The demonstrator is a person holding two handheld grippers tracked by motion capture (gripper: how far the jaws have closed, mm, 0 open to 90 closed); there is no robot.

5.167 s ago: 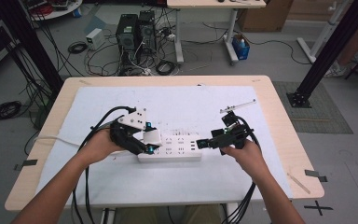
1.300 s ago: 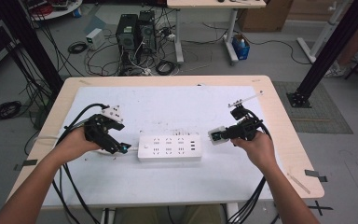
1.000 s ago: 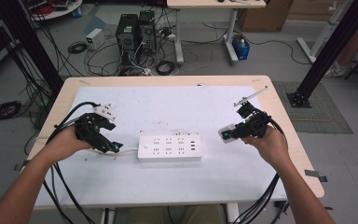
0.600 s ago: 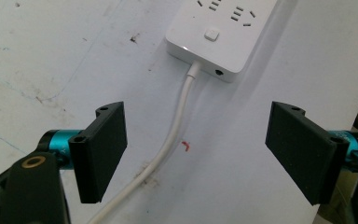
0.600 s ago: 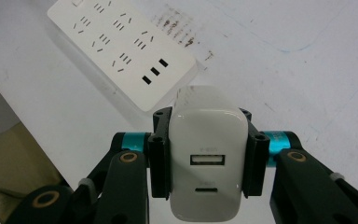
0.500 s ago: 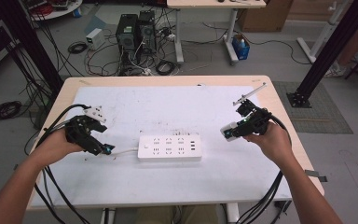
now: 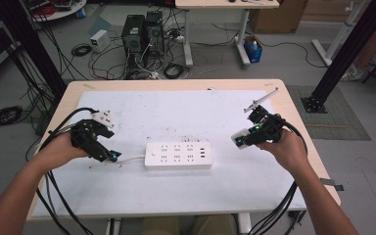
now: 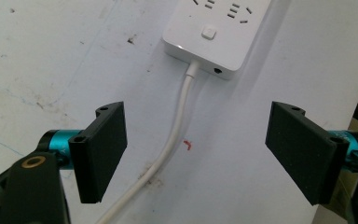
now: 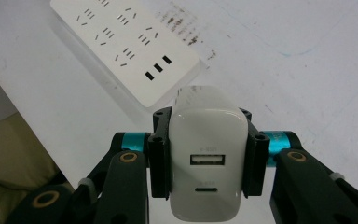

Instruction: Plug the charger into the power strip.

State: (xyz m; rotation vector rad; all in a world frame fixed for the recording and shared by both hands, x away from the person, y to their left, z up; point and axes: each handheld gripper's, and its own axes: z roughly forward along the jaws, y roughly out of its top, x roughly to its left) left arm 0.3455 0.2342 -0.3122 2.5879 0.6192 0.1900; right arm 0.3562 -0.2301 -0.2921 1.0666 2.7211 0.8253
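You're clamping the white USB charger [image 9: 208,158] in your right hand-held gripper [image 9: 208,161] right of the power strip [image 7: 178,155] on the bench [image 7: 293,115], left hand-held gripper [image 8: 196,154] gaping empty over its cord [image 8: 175,135].

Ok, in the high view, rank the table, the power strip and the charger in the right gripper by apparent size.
1. Table, largest.
2. Power strip.
3. Charger, smallest, though the jaws partly hide it.

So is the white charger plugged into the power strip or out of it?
Out. The right gripper holds the charger clamped between its jaws, above the table and apart from the power strip, whose sockets are all free.
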